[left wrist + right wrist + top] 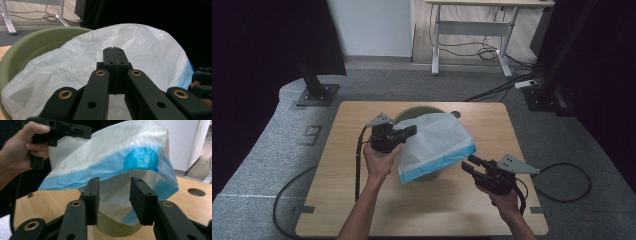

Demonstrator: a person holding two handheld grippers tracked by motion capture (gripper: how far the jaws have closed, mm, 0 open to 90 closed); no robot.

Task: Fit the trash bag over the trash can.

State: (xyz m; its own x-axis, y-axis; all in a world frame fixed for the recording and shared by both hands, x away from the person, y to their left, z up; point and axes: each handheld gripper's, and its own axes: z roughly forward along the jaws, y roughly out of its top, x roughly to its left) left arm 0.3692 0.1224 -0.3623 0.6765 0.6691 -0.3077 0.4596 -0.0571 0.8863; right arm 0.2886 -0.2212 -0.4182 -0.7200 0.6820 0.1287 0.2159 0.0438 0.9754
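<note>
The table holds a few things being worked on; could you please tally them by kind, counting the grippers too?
Green bin: 1
White plastic bag with a blue edge: 1
Grippers: 2, the left gripper shut on the bag, the right gripper open beside the bag's blue edge
Total: 4
</note>
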